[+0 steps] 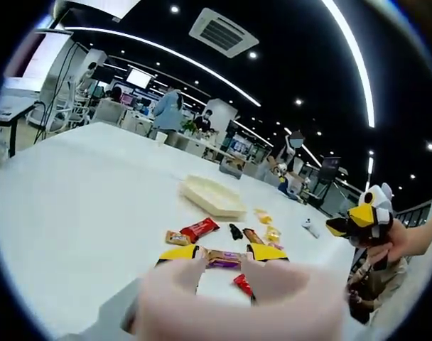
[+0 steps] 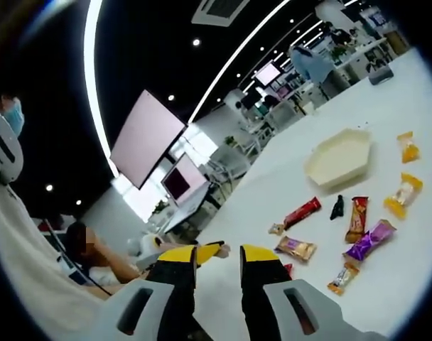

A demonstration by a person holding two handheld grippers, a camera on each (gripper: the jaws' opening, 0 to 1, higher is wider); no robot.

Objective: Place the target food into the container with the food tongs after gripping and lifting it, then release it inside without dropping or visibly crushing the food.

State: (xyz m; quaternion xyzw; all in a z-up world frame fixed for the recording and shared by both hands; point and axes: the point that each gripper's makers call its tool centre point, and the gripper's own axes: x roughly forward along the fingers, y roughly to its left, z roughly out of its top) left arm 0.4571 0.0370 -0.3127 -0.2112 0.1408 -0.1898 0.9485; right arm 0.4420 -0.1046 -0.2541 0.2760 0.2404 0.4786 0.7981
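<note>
Both grippers hover apart-jawed and empty above the table [image 1: 74,192]: left gripper [image 1: 223,254] lines up over a purple snack [image 1: 224,258], right gripper [image 2: 218,253] waits; tray [image 1: 212,196] beyond, ready.

Table [image 1: 74,199] carries everything. Tray [image 1: 212,195] sits toward far edge, nothing in it. Snacks lie in a loose cluster nearer than tray, all apart from it. Left gripper view: long bar [image 1: 200,229] w/ small pack [image 1: 177,238] touching its left end; dark bit [image 1: 235,231] right of bar; wrapped bar [image 1: 225,258] nearest, betw. the jaws. Right gripper view: tray [image 2: 339,159] far, long bar [image 2: 297,214] below-left of it, sweets [image 2: 408,148] right of tray.
</note>
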